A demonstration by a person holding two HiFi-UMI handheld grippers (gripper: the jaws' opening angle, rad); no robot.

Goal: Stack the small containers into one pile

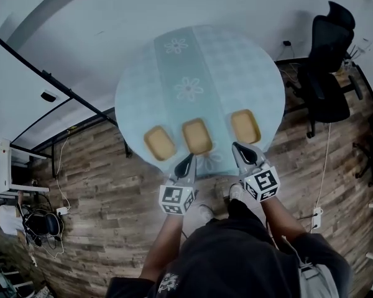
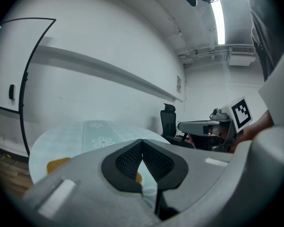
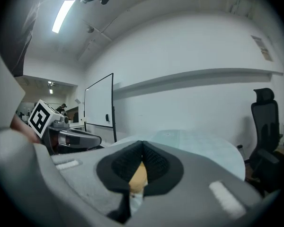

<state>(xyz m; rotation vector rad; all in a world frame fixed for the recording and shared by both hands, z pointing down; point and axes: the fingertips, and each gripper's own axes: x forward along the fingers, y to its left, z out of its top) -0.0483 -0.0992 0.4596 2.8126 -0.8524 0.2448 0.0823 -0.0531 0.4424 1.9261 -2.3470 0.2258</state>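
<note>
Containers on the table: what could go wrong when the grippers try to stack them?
Both the left gripper and the right gripper are shut; if they don't open first, they may just shove things. The left container, middle container and right container sit near the table's near edge, so a shove could knock one off. The grippers are also close together and might bump.

Bare table (image 1: 199, 61) beyond a near-edge row of three containers (image 1: 197, 136), gaps between them, office chair (image 1: 328, 67) well aside.
</note>
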